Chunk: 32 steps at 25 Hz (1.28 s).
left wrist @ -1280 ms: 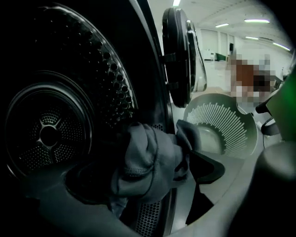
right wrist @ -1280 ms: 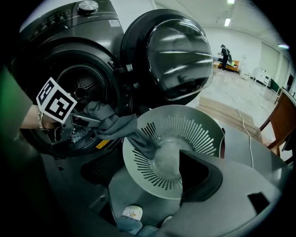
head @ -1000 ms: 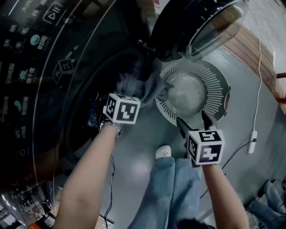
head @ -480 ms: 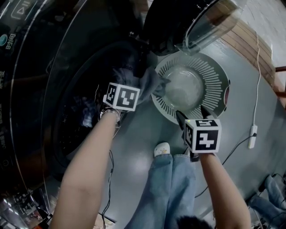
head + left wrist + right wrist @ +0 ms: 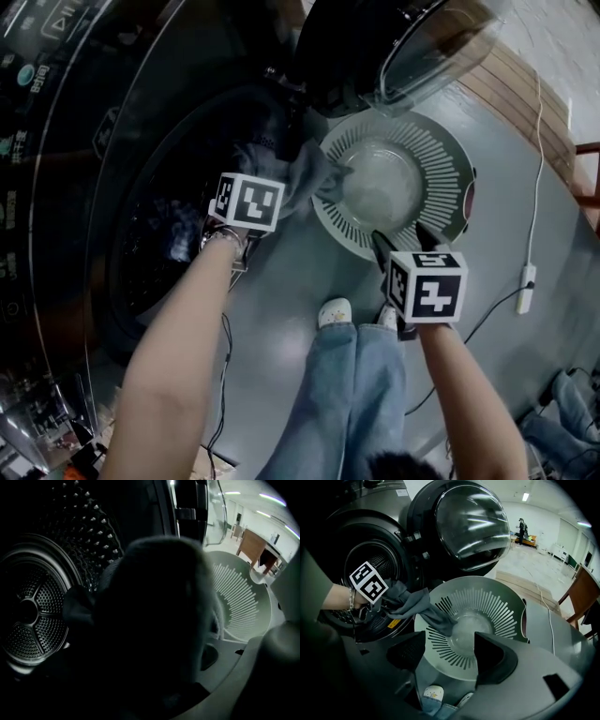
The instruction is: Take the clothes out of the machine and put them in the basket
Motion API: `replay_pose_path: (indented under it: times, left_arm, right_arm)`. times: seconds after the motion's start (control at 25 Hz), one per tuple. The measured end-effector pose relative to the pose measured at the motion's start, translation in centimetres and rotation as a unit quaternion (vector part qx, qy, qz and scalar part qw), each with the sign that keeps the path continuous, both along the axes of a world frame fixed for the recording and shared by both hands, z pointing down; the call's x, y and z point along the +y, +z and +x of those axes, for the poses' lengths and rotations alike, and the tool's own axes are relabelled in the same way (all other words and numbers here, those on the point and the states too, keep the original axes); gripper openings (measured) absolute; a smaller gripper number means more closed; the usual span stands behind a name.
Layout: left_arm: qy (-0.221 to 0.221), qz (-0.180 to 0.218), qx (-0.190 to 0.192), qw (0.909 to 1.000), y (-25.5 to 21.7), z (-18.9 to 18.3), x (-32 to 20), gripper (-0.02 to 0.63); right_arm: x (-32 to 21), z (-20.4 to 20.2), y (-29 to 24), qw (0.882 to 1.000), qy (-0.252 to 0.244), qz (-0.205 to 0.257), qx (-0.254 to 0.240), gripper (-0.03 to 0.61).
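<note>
I read the left gripper [image 5: 384, 601] fingers as just closed in, clamped on the grey cloth garment [image 5: 305, 178]. The garment trails from the dark machine's drum opening [image 5: 178, 225] over the round pale slotted basket's [image 5: 441, 178] rim. The right gripper [image 5: 450, 637] fingers [image 5: 494, 656] have narrowed too, but stand apart and empty above the basket.

Large open hall, seemingly a lab or test space. Front-loading machine [image 5: 370, 531] with perforated drum [image 5: 33, 611] stands on bare grey floor [image 5: 281, 281]. Ceiling strip lights [image 5: 276, 498], wooden desks [image 5: 253, 543], trailing cable with white plug block [image 5: 527, 287].
</note>
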<state>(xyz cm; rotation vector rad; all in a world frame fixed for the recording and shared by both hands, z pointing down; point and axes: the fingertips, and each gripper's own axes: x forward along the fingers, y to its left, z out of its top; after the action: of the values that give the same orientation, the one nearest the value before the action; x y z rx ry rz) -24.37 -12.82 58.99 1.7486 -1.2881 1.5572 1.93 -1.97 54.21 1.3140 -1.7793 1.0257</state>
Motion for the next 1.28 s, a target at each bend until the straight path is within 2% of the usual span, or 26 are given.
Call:
replay_pose_path:
  times: [0.04, 0.12, 0.16, 0.32, 0.52, 0.68, 0.96, 1.16, 1.28]
  left_arm:
    - [-0.007, 0.008, -0.003, 0.9999, -0.6, -0.2, 0.0, 0.323]
    - [-0.015, 0.032, -0.017, 0.9992, -2.2, -0.5, -0.2, 0.148]
    - [-0.019, 0.041, -0.022, 0.9987, -2.9, -0.6, -0.2, 0.082]
    - [-0.047, 0.052, -0.014, 0.9974, -4.9, -0.6, 0.5, 0.064]
    - [-0.032, 0.056, -0.011, 0.9978, -7.3, 1.3, 1.5, 0.060]
    - [-0.054, 0.059, 0.024, 0.9965, -9.5, 3.4, 2.2, 0.060]
    - [-0.042, 0.073, 0.074, 0.9937, -13.3, 8.4, 2.9, 0.060]
    - [-0.037, 0.062, 0.102, 0.9922, -15.3, 12.2, 3.3, 0.060]
    - [-0.030, 0.056, 0.138, 0.9885, -16.3, 15.0, 3.5, 0.060]
  right_arm:
    - [0.0, 0.0, -0.3, 1.000, -0.006, 0.003, 0.002, 0.321]
    - [0.0, 0.2, -0.9, 1.000, -0.016, 0.008, 0.002, 0.309]
    - [0.0, 0.3, -1.2, 1.000, -0.018, 0.011, 0.001, 0.304]
    - [-0.2, 1.2, -2.8, 0.999, -0.024, 0.022, -0.002, 0.285]
    - [0.1, 2.7, -4.8, 0.999, -0.028, 0.033, -0.003, 0.273]
    - [0.6, 4.2, -6.3, 0.999, -0.029, 0.037, -0.002, 0.267]
    - [1.3, 7.0, -8.4, 0.999, -0.017, 0.040, -0.004, 0.262]
    - [1.3, 8.3, -9.5, 0.999, -0.010, 0.041, -0.007, 0.252]
    - [1.3, 8.9, -10.0, 0.999, -0.007, 0.041, -0.011, 0.247]
